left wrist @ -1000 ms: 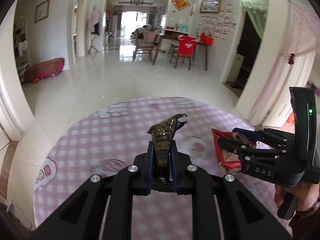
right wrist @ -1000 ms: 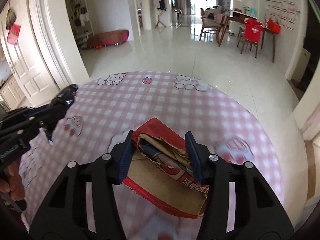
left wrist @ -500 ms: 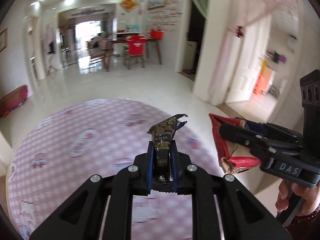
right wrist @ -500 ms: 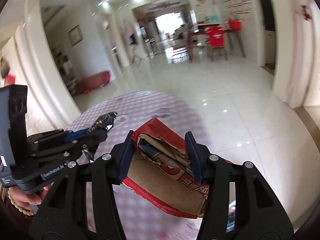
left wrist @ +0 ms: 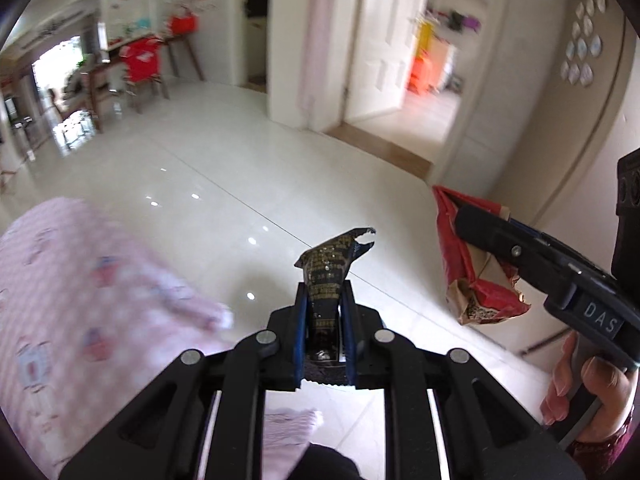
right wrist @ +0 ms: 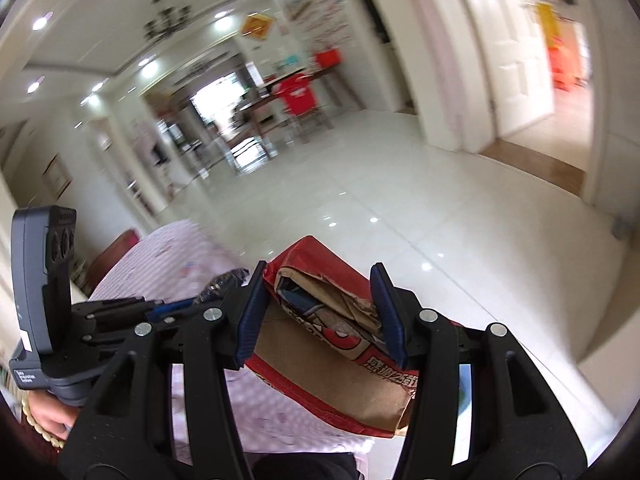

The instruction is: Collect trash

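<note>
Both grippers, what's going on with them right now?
Each holds a piece of trash. The left gripper is clamped on a crumpled dark wrapper; the right gripper grips a flattened red and brown paper bag. Both are raised beside the pink checked table, over the white tile floor. No bin is in view.

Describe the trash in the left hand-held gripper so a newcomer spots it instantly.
Start above the glossy white tile floor, right of the pink checked tablecloth. The left hand-held gripper pinches a dark wrapper standing upright. Unlike the red paper bag alongside, it is slim, black with gold print, torn on top.
</note>
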A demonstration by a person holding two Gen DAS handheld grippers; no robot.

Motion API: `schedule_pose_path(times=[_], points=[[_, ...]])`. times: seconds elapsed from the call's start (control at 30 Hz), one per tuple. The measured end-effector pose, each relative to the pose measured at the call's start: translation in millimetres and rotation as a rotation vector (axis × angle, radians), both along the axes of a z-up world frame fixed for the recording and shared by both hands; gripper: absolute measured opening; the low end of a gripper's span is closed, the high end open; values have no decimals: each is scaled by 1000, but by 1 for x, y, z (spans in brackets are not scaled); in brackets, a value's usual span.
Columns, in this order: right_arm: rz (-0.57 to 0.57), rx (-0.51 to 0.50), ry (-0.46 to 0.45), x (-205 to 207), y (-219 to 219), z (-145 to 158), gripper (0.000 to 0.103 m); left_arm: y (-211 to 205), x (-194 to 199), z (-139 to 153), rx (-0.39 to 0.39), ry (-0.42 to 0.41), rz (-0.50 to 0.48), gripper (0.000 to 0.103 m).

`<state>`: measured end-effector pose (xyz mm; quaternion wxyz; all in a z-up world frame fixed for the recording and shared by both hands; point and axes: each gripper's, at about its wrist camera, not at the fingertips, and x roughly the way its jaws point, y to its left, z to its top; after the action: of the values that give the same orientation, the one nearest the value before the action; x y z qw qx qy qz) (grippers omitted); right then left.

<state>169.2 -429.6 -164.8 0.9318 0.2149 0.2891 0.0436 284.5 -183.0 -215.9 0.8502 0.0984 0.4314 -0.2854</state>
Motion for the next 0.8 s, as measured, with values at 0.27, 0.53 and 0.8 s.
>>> schedule_pose_path(times=[0.27,0.53,0.8], points=[[-116,56,34,-18,-58,-32,50,-66,13,-45,31,67,-60,46],[-112,99,67,-5,-75,-53,51,-61,20,-55,71,69,10,74],[-77,130,90,18,-59,-62,51,-29,31,-39,100,25,130,77]])
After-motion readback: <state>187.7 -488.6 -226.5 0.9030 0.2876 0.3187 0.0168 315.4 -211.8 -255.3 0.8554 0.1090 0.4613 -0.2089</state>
